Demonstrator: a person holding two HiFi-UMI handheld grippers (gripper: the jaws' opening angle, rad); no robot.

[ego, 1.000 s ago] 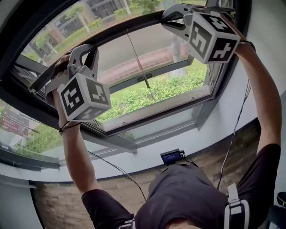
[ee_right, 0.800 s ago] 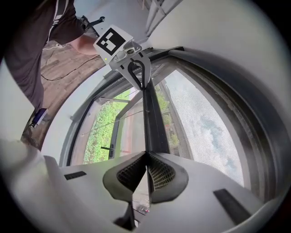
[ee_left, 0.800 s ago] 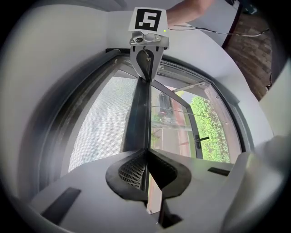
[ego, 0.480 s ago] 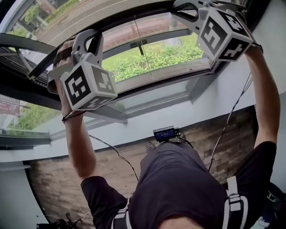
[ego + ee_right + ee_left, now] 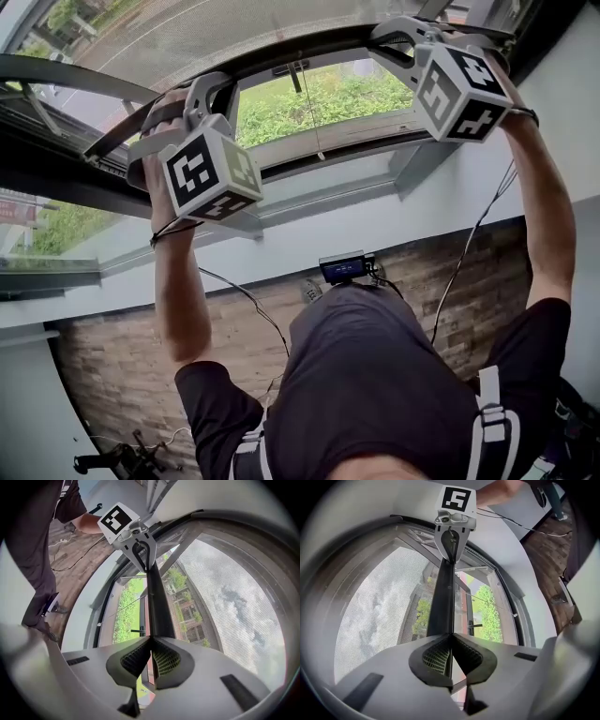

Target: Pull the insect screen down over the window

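The insect screen's dark bottom bar runs across the window opening, with grey mesh stretched above it. My left gripper is shut on the bar near its left end, and my right gripper is shut on it near its right end. In the left gripper view the jaws pinch the bar, and the right gripper shows at the far end. In the right gripper view the jaws clamp the bar, with mesh to its right. Below the bar the window is uncovered.
A black window handle hangs just under the bar. The pale window sill and a brick wall lie below. Cables trail from both arms to the person's body, and a small screen device sits at the chest.
Both grippers have come down together with the bar held between them. The mesh now covers more of the window, and less open glass shows under the bar.
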